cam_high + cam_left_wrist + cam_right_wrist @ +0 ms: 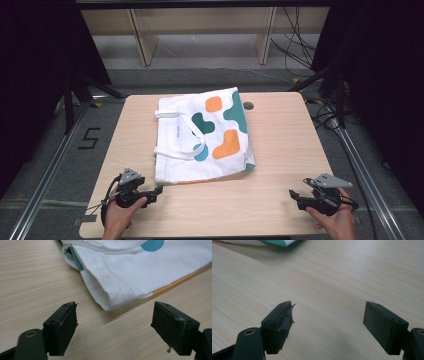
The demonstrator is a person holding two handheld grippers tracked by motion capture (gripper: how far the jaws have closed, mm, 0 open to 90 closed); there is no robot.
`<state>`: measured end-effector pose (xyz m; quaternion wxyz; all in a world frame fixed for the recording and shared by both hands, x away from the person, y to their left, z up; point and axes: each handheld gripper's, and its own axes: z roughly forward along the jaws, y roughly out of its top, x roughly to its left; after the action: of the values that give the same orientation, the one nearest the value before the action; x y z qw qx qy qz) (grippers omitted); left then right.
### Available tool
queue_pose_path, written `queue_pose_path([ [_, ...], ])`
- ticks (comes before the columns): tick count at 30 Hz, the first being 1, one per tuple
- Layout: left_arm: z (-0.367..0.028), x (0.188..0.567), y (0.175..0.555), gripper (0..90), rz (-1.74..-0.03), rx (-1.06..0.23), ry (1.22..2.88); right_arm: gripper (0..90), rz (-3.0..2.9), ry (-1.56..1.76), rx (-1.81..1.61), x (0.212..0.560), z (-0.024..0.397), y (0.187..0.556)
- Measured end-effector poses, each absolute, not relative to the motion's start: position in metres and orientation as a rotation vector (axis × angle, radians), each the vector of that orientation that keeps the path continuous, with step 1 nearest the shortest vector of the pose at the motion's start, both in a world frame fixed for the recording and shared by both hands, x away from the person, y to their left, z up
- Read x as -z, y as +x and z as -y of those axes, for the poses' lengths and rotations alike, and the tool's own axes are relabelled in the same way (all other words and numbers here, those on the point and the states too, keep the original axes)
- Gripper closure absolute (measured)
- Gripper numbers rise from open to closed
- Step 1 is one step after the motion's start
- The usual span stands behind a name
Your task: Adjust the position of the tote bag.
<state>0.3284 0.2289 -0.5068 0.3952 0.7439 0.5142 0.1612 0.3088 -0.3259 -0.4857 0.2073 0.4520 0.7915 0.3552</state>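
High view: the tote bag lies flat at the middle of the tabletop, its handles toward the left edge and its long sides running from near edge to far edge. The left hand-held gripper, jaws spread and empty, sits by the near left corner, just short of the bag's near left corner, which lies straight ahead between its jaws. The right hand-held gripper, also spread and empty, rests near the near right corner, well apart from the bag, so the left is the nearer one.
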Motion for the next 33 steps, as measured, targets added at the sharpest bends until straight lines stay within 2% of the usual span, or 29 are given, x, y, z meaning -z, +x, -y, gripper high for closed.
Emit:
queue_pose_path([
  [9, -0.229, 0.504, 0.329, 22.1, -1.283, -0.409, 1.905, 25.2, -2.205, 1.256, -0.991, 0.487, 0.327, 0.309],
  [13, -0.225, 0.506, 0.331, 26.2, -1.296, -0.339, 1.826, 25.3, -2.203, 1.278, -0.986, 0.488, 0.327, 0.310],
  [16, -0.224, 0.504, 0.333, 28.5, -1.278, -0.348, 1.869, 25.7, -2.215, 1.285, -0.992, 0.490, 0.327, 0.311],
  [23, -0.219, 0.503, 0.340, 31.5, -1.293, -0.354, 1.833, 26.8, -2.202, 1.268, -0.972, 0.489, 0.327, 0.312],
  [25, -0.222, 0.503, 0.343, 31.8, -1.296, -0.345, 1.900, 26.8, -2.229, 1.244, -0.971, 0.490, 0.328, 0.313],
  [28, -0.219, 0.505, 0.346, 35.4, -1.312, -0.334, 1.851, 26.9, -2.207, 1.281, -0.983, 0.491, 0.326, 0.312],
  [33, -0.218, 0.506, 0.354, 40.2, -1.294, -0.339, 1.915, 27.4, -2.235, 1.256, -0.963, 0.491, 0.327, 0.314],
])
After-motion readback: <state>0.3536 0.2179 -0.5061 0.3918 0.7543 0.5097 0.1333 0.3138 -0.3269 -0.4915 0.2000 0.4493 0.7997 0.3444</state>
